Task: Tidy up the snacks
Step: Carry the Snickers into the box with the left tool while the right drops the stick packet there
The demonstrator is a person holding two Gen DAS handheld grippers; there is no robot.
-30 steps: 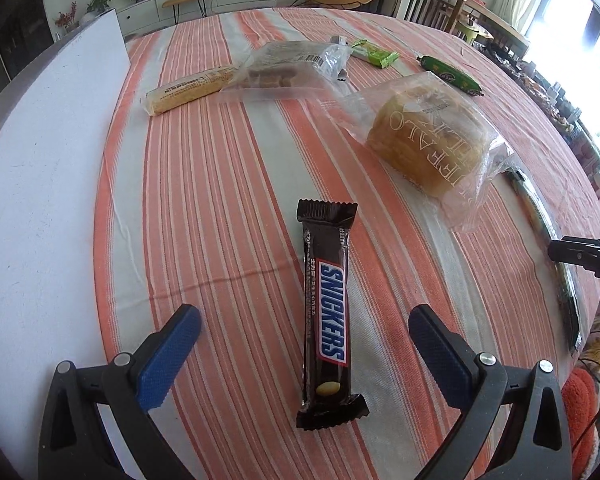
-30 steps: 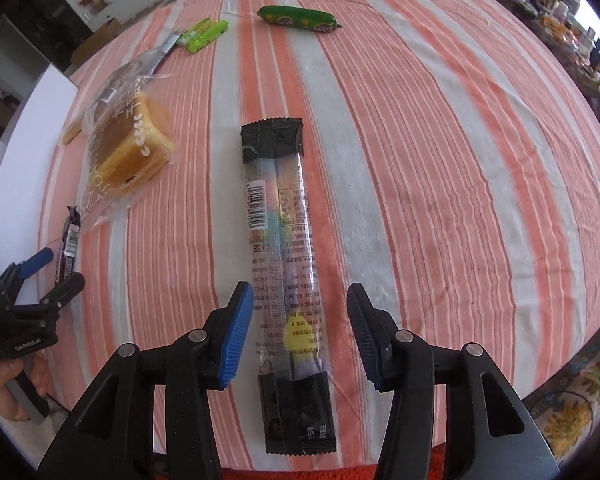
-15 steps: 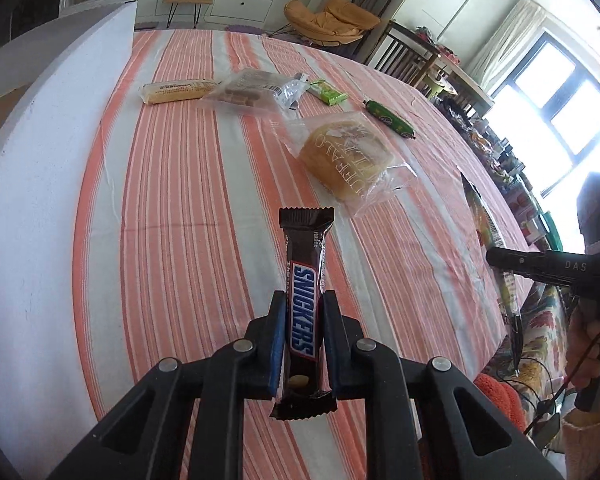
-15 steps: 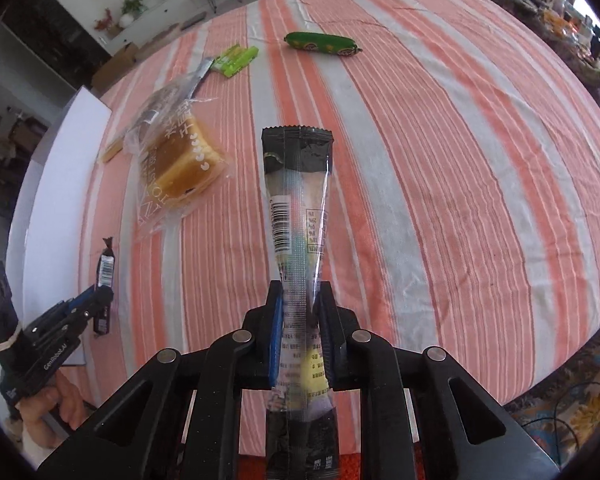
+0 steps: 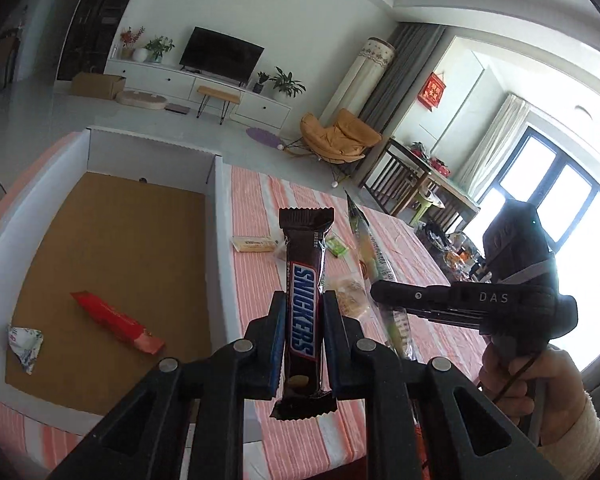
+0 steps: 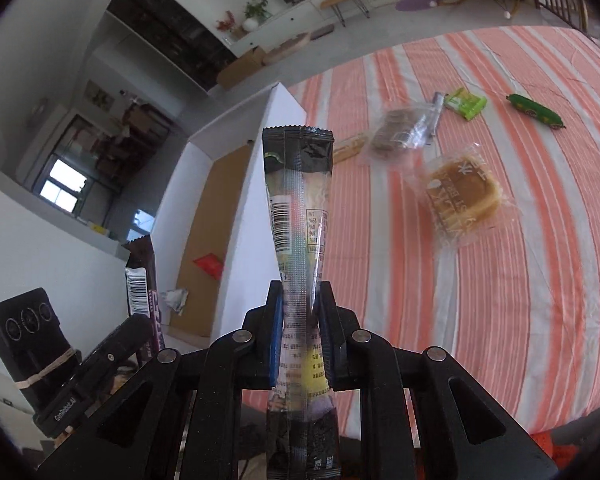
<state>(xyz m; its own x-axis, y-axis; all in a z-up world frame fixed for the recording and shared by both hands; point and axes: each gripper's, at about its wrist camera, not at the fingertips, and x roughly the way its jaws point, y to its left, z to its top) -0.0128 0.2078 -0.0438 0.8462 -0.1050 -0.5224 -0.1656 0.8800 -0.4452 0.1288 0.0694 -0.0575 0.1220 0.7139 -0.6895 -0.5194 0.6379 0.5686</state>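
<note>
Since the earlier frames both tongs have closed on a snack and lifted it off the striped surface (image 6: pixel 480 300); each snack now hangs in the air, and the view has swung up to take in the box and the room.

The surface carries an orange-and-white striped cloth. At its left edge stands a white-walled box (image 5: pixel 216 240) with a brown cardboard floor. Inside it lie a red snack packet (image 5: pixel 116 322), near the middle, and a small crumpled white wrapper (image 5: pixel 25 342) toward the near left corner.

Farther out on the cloth, well apart from the box, lie a bagged bread bun (image 6: pixel 462 196), a clear bag of brown biscuits (image 6: pixel 400 132), a yellowish wrapped bar (image 6: pixel 348 148) just beside the box wall, a light green packet (image 6: pixel 466 104) and a dark green pickle-shaped snack (image 6: pixel 536 111) toward the far edge.

The left tongs (image 5: pixel 303 332) are clamped narrow on a Snickers bar (image 5: pixel 303 300), gripped low on its length and standing upright above the surface's left part, next to the box's right wall. The right tongs (image 6: pixel 300 320) pinch a long clear-and-black snack stick (image 6: pixel 298 208) at its lower half; the wrapper is squeezed thin between the pads and fans out above them. A hand (image 5: pixel 536 388) holds the right tongs' handle.
</note>
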